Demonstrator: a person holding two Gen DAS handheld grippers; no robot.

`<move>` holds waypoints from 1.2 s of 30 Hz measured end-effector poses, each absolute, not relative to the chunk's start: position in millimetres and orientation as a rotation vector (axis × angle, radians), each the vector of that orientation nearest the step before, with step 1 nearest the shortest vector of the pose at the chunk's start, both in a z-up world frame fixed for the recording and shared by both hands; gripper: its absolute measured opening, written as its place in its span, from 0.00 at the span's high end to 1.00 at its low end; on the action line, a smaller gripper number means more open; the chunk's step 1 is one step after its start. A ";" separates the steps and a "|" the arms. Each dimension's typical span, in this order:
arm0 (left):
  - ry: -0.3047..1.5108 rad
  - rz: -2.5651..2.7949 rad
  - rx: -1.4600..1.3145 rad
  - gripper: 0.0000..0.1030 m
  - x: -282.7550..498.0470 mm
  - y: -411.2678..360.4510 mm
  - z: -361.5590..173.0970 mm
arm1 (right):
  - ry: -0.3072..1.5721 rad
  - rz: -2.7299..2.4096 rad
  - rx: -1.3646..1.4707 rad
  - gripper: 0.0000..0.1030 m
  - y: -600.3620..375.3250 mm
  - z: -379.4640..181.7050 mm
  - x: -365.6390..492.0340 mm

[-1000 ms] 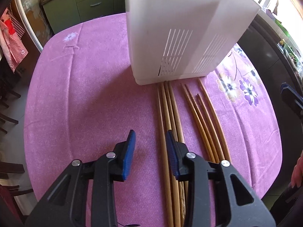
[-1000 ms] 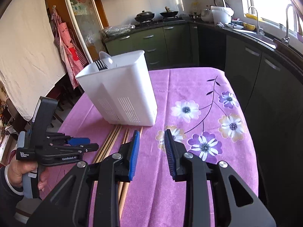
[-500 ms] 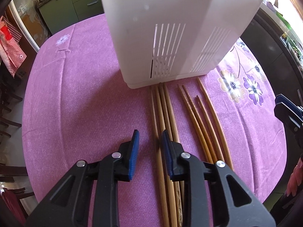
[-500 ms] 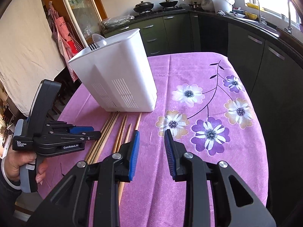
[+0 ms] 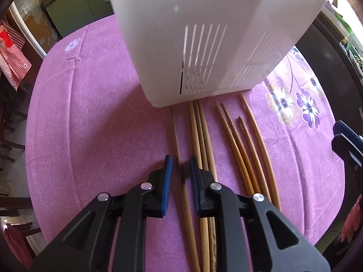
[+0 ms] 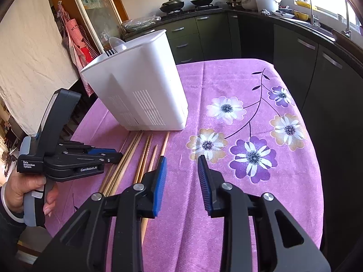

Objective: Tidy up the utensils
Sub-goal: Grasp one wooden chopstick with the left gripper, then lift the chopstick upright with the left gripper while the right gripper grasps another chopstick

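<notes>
The left claw (image 5: 180, 165), pointing steeply down, has just been closing; a narrow gap remains, with one pale chopstick (image 5: 179, 149) between the pads, not yet pinched. The other chopsticks (image 5: 238, 149) lie right of it on the purple-clothed surface (image 5: 90, 124), before the white utensil holder (image 5: 204, 34). The right claw (image 6: 181, 165) hovers spread, empty.

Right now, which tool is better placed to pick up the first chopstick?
The left tool: its closing jaws already straddle the leftmost chopstick. The right tool hangs open over bare tablecloth, beside the chopsticks.
</notes>
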State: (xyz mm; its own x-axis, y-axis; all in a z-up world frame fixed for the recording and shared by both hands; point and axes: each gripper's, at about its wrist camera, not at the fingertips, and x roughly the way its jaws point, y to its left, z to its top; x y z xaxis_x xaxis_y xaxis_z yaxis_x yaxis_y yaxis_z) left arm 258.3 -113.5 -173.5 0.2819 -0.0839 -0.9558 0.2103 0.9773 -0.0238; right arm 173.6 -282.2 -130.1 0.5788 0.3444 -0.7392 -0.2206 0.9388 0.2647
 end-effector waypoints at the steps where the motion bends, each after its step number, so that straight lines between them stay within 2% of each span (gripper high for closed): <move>1: 1.271 -0.193 0.120 0.84 261.1 -115.0 -173.2 | 0.897 0.333 0.147 0.70 -281.5 -130.4 173.7; 5: 1.277 -0.200 0.125 0.86 261.8 -116.3 -173.6 | 0.903 0.332 0.145 0.69 -281.7 -132.1 174.2; 7: 1.279 -0.206 0.122 0.93 253.6 -112.3 -173.0 | 0.904 0.330 0.146 0.69 -282.6 -132.7 174.4; 12: 1.255 -0.214 0.088 0.95 236.5 -84.0 -167.8 | 0.911 0.329 0.137 0.69 -281.2 -133.3 174.9; 28: 0.862 -0.251 0.027 0.95 152.4 -22.9 -45.2 | 0.933 0.356 0.102 0.69 -264.8 -121.8 183.6; 36: 0.761 -0.255 0.032 0.95 112.5 -5.9 -27.9 | 0.982 0.377 0.056 0.69 -244.8 -130.9 193.1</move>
